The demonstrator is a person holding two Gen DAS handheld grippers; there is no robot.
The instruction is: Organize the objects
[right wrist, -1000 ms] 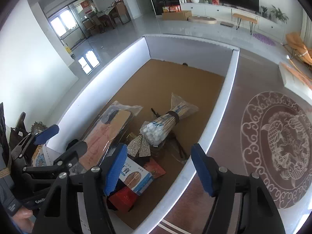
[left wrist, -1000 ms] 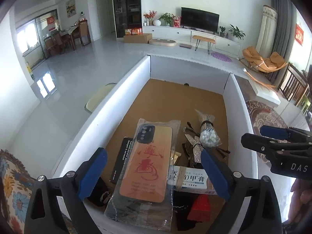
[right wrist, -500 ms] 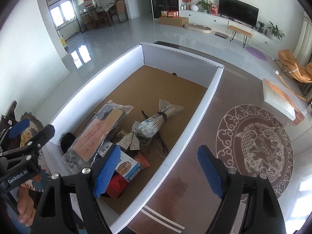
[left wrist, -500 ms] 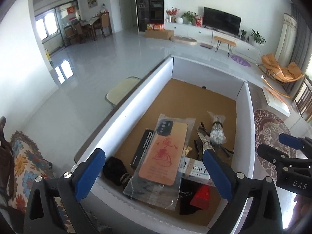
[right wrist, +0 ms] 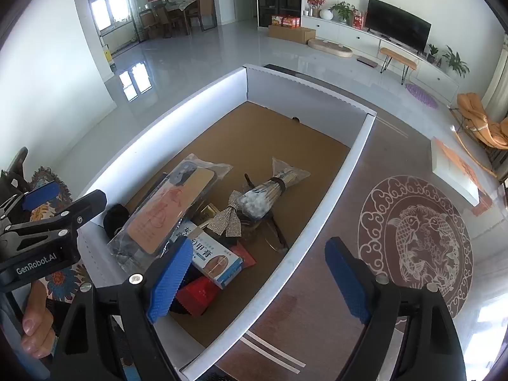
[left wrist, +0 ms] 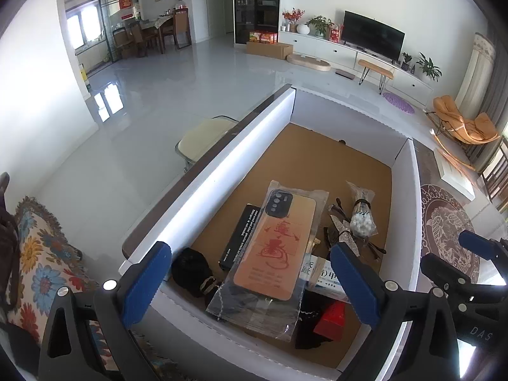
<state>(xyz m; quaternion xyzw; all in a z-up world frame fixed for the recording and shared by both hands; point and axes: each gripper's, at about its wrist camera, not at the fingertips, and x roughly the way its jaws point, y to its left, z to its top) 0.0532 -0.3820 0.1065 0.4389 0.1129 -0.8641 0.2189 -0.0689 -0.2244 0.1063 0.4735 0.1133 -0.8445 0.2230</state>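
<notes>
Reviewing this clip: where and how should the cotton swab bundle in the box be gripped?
Grip the swab bundle at its black band, jaws across the sticks, coming from above. It lies flat on the box floor; the banded waist looks narrowest and firmest, the wrap elsewhere loose.

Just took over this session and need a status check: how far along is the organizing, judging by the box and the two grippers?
Done: a heap already lies at the near end of the white box: bagged phone case, cotton swab bundle, ointment carton, rhinestone bow.

In hand: nothing. The left gripper and right gripper both hang open and empty.

Left: the heap is jumbled; the far half of the box is bare.
</notes>
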